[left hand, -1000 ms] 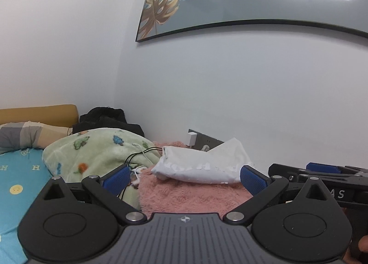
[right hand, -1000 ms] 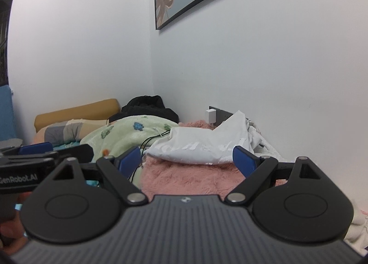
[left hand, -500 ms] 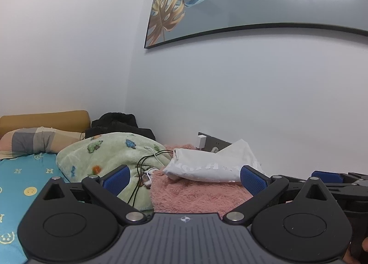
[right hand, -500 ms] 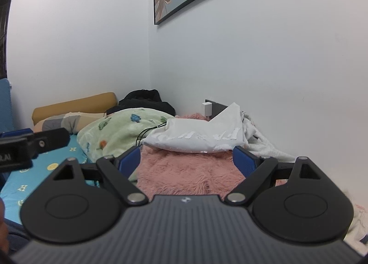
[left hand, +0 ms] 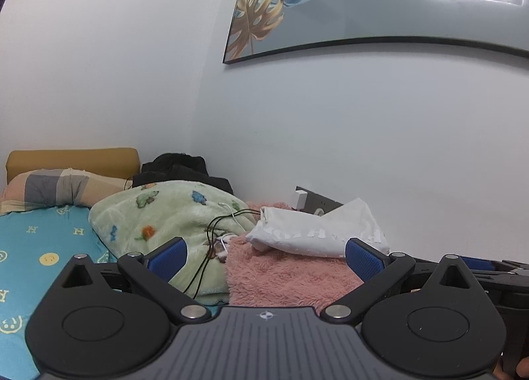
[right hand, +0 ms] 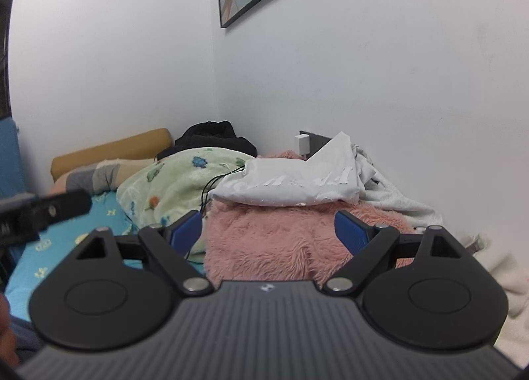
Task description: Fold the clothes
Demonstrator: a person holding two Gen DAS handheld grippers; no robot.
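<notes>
A white garment with faded white lettering [left hand: 317, 231] lies crumpled on a pink fluffy blanket [left hand: 284, 277] against the wall; it also shows in the right wrist view [right hand: 291, 185] on that blanket [right hand: 274, 244]. My left gripper [left hand: 264, 256] is open and empty, held in the air short of the blanket. My right gripper [right hand: 269, 229] is open and empty, also short of the blanket. The right gripper shows at the right edge of the left wrist view [left hand: 489, 272]; the left gripper shows at the left edge of the right wrist view [right hand: 43, 211].
A green patterned blanket [left hand: 165, 214] with black and white cables [left hand: 215, 231] lies left of the pink one. A black garment [left hand: 182, 168], a pillow [left hand: 59, 185] and a blue sheet [left hand: 39, 247] lie beyond. A wall socket with a white plug [left hand: 301, 199] sits behind the white garment.
Both grippers have tilted upward and shifted, so the bed sits lower in view. The left gripper has moved away to the left in the right wrist view. Both stay open.
</notes>
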